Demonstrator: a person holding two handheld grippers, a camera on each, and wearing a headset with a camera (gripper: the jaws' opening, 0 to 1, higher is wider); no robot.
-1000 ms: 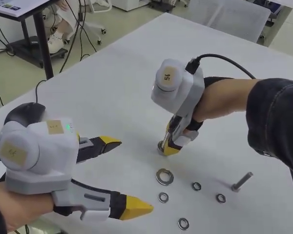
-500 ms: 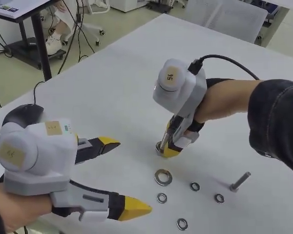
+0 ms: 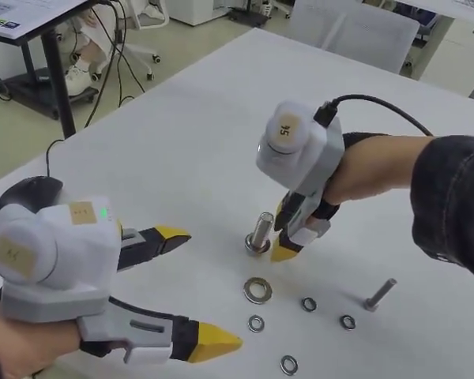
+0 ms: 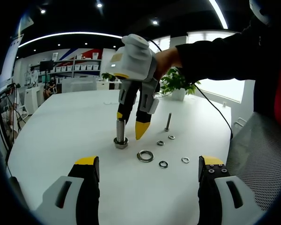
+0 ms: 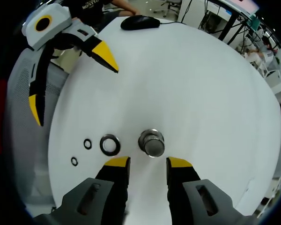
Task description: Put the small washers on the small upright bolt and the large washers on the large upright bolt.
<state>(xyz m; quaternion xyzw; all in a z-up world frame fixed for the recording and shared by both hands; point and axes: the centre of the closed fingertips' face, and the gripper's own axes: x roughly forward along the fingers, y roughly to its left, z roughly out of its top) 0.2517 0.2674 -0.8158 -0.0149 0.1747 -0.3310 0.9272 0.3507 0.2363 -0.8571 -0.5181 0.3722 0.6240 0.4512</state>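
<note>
The large bolt stands upright on its head on the white table; from above it is a round steel end. My right gripper hangs open just right of it, jaws apart and touching nothing. One large washer lies flat in front of the bolt. Several small washers lie scattered nearby. The small bolt lies on its side at the right. My left gripper is wide open and holds nothing at the near left; beyond its jaws stands the large bolt.
A black mouse rests on the table behind the left gripper. The table's left edge drops to the floor, where a desk leg and cables stand. A white chair is at the far side.
The right gripper has opened and drawn back up and to the right off the large bolt, which now stands free. The left gripper has barely moved.
</note>
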